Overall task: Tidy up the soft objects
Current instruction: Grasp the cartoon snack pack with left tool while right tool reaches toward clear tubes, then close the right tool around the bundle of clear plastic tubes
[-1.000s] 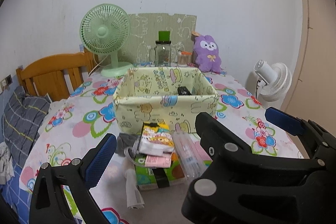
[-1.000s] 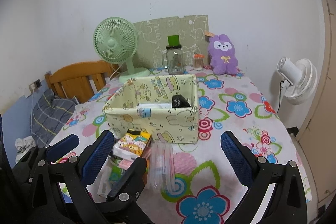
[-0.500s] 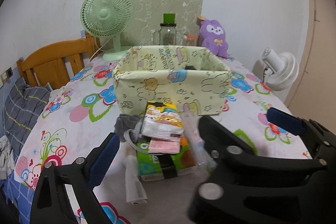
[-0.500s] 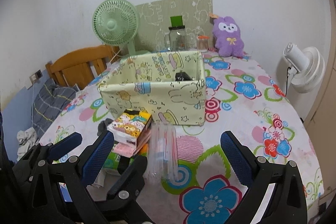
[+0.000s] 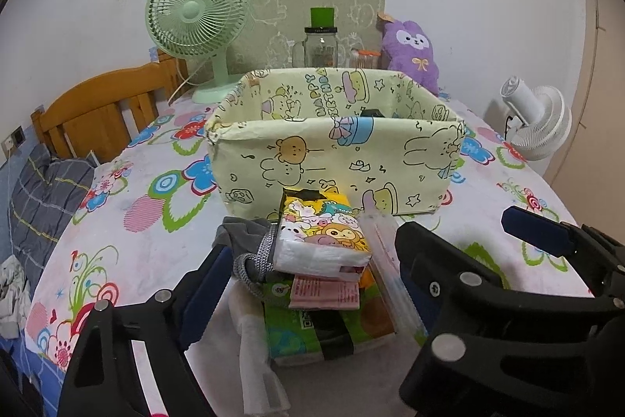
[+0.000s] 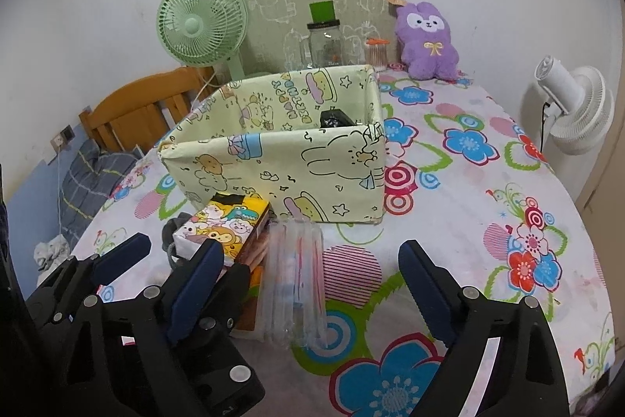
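Floral-print surface [image 6: 461, 182] is carrying a cartoon-print fabric bin [image 6: 281, 167], with a pile of soft goods lying just in front of it. Topmost is the cartoon tissue pack [image 5: 324, 237], resting on a green pack [image 5: 332, 331]; a clear sleeve [image 6: 293, 280] is lying beside them. Left gripper [image 5: 308, 280] and right gripper [image 6: 308, 276] are both hovering with fingers spread wide, holding nothing. Tissue pack is looking light and squashy; gripping across its short sides seems best. Left view is showing a grey sock [image 5: 246, 237]; right view mostly hides it.
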`<state>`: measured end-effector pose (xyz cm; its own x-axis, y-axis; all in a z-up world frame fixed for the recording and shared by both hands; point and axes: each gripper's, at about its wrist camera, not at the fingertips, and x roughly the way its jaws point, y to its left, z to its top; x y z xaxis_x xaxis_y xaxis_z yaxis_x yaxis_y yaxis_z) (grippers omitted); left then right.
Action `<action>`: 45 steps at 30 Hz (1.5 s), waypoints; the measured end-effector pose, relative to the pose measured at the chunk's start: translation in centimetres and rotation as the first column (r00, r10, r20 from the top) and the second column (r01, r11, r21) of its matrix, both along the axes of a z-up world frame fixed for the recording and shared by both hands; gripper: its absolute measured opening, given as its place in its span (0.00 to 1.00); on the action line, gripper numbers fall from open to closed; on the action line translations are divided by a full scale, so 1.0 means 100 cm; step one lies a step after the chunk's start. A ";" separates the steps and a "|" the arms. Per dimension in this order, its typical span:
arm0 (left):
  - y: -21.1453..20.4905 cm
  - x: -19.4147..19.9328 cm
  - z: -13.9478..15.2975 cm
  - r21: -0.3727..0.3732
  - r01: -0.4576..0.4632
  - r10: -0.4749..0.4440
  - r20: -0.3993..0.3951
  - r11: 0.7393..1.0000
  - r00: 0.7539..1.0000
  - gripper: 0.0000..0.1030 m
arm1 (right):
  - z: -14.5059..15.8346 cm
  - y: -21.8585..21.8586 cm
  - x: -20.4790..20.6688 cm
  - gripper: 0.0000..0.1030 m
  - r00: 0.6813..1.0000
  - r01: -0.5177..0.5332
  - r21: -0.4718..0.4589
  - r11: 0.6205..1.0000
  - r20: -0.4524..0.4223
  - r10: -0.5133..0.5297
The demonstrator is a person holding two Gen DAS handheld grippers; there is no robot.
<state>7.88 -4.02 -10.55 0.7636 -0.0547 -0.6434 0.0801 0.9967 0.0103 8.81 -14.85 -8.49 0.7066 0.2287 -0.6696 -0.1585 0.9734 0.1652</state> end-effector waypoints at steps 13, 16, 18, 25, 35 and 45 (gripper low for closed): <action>-0.007 0.023 -0.010 0.034 0.028 -0.027 -0.034 0.999 0.999 0.78 | -0.011 -0.003 0.019 0.85 0.999 0.015 0.009 1.000 -0.038 -0.015; -0.006 0.028 -0.011 0.028 0.026 -0.025 -0.041 0.999 0.999 0.77 | -0.012 -0.005 0.023 0.84 0.999 0.026 0.006 1.000 -0.045 -0.025; -0.004 0.031 -0.011 0.031 0.021 -0.020 -0.042 0.999 0.999 0.76 | -0.013 -0.006 0.025 0.83 0.998 0.033 0.007 0.999 -0.048 -0.032; 0.000 0.038 -0.011 0.031 0.023 -0.021 -0.042 0.999 0.999 0.67 | -0.015 -0.008 0.033 0.82 0.997 0.052 0.026 0.998 -0.063 -0.050; 0.005 0.037 -0.012 0.031 0.028 -0.027 -0.039 0.999 0.999 0.50 | -0.015 0.000 0.035 0.80 0.997 0.037 0.014 0.999 -0.068 -0.035; 0.018 0.015 -0.006 0.055 0.002 -0.002 -0.010 0.998 1.000 0.48 | -0.018 0.009 0.033 0.73 0.996 0.018 0.024 1.000 -0.093 -0.016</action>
